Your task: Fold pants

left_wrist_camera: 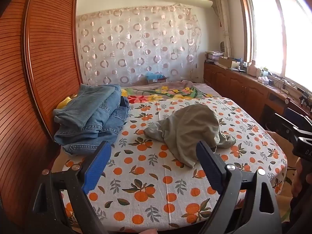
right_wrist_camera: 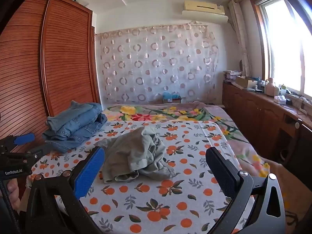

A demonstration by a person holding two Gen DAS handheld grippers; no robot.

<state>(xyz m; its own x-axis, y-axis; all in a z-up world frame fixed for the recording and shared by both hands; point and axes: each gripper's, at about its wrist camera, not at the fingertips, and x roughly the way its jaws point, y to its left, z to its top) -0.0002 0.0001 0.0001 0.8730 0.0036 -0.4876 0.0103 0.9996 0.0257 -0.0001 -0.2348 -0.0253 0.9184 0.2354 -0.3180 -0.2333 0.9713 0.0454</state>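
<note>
Grey-green pants [left_wrist_camera: 190, 130] lie crumpled in a heap in the middle of the orange-print sheet [left_wrist_camera: 148, 177] on the bed; they also show in the right wrist view [right_wrist_camera: 136, 154]. My left gripper [left_wrist_camera: 154, 159] is open and empty, held above the near part of the bed, short of the pants. My right gripper [right_wrist_camera: 156, 165] is open and empty, also short of the heap. The right gripper's body shows at the right edge of the left wrist view [left_wrist_camera: 300, 142], and the left gripper shows at the left edge of the right wrist view [right_wrist_camera: 19, 152].
A stack of folded blue jeans [left_wrist_camera: 91, 117] lies at the bed's left, against a wooden slatted wardrobe [left_wrist_camera: 39, 68]. A floral blanket [left_wrist_camera: 167, 93] covers the far end. A wooden cabinet [left_wrist_camera: 243, 85] with clutter runs along the right under the window.
</note>
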